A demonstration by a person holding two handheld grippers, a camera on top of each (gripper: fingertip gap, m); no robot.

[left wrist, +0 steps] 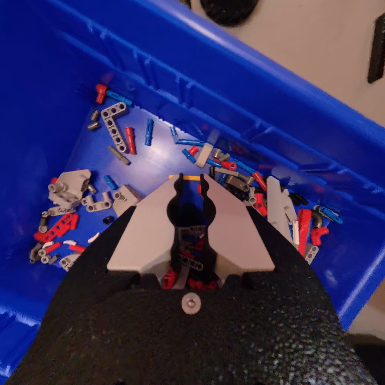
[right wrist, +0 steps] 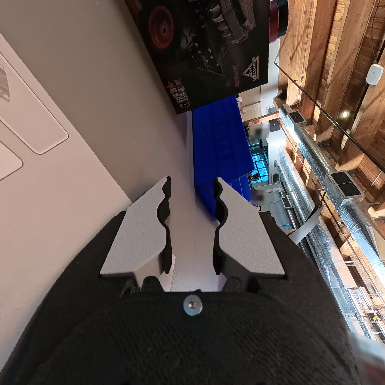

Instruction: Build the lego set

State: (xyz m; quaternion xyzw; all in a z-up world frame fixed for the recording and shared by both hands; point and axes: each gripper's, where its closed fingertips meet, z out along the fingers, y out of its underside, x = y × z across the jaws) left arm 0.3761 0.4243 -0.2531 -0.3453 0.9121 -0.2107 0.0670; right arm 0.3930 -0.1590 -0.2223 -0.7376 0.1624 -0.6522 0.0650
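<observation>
In the left wrist view my left gripper [left wrist: 190, 177] reaches down into a blue bin [left wrist: 229, 100] of loose Lego Technic parts. Its jaws stand a little apart with nothing clamped between them. A yellow axle [left wrist: 191, 177] lies on the bin floor just behind the tips. Red, blue and grey pins, beams and panels lie around it, among them a grey L-shaped beam [left wrist: 113, 125] and a large grey panel [left wrist: 69, 187]. In the right wrist view my right gripper [right wrist: 192, 180] is open and empty above the white table [right wrist: 104, 125]. This view is rolled sideways.
The blue bin also shows in the right wrist view [right wrist: 220, 150], ahead of the right gripper, with the dark Lego set box [right wrist: 198, 52] beyond it. Instruction sheets [right wrist: 25, 116] lie on the table at left. More parts pile along the bin's right wall [left wrist: 281, 204]. Left tips to right tips: about 60 centimetres.
</observation>
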